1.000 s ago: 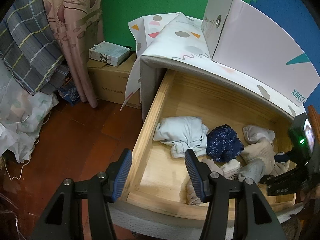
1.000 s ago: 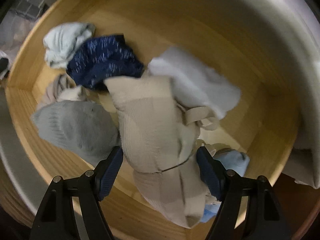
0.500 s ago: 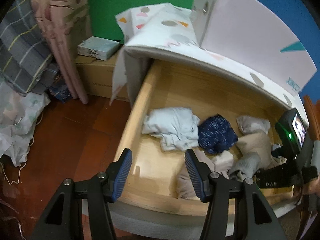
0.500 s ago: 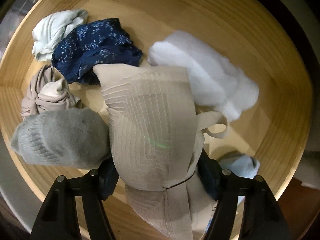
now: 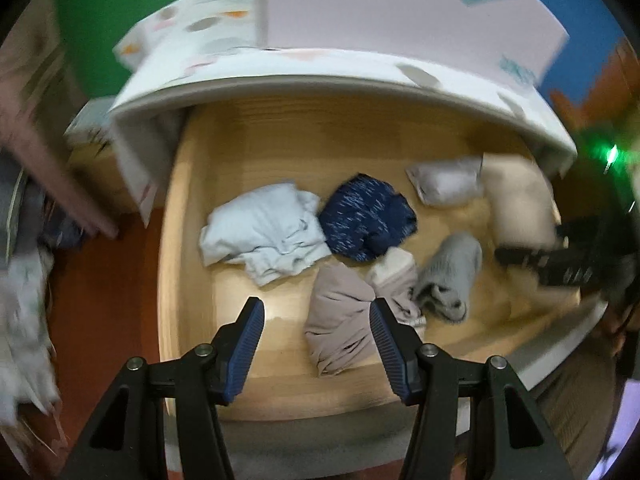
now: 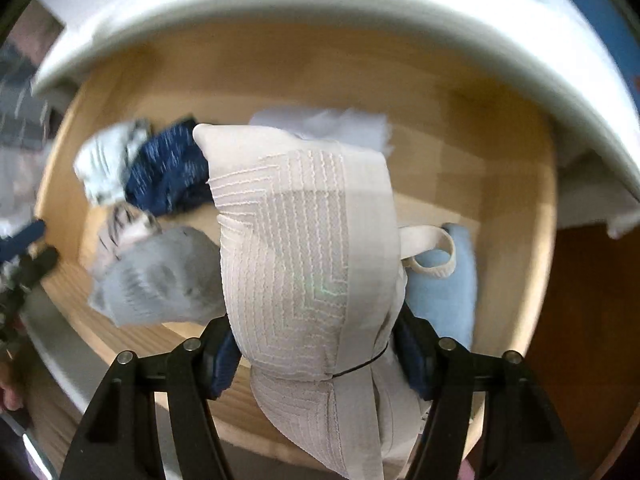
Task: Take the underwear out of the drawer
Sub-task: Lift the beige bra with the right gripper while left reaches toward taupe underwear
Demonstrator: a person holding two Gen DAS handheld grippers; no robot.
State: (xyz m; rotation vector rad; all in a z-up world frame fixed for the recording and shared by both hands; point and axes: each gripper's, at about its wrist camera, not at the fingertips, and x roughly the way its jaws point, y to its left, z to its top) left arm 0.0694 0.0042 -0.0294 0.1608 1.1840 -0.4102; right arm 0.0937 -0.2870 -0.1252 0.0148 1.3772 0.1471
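Observation:
The wooden drawer (image 5: 192,184) stands open with several rolled garments in it. My right gripper (image 6: 316,352) is shut on a beige ribbed piece of underwear (image 6: 304,248) and holds it up over the drawer's right side; it also shows in the left wrist view (image 5: 516,204). My left gripper (image 5: 316,320) is open and empty above the drawer's front, over a taupe bundle (image 5: 340,320). A navy patterned piece (image 5: 364,220), a pale blue piece (image 5: 264,232), a grey sock roll (image 5: 452,272) and a white piece (image 5: 444,180) lie on the drawer floor.
The white dresser top (image 5: 320,68) overhangs the drawer's back. A light blue garment (image 6: 448,280) lies in the drawer's right front corner. Red-brown floor (image 5: 100,300) and a curtain (image 5: 36,140) are to the left.
My right gripper has closed on the beige underwear and lifted it. My left gripper has swung right, from the drawer's left rim to over the drawer.

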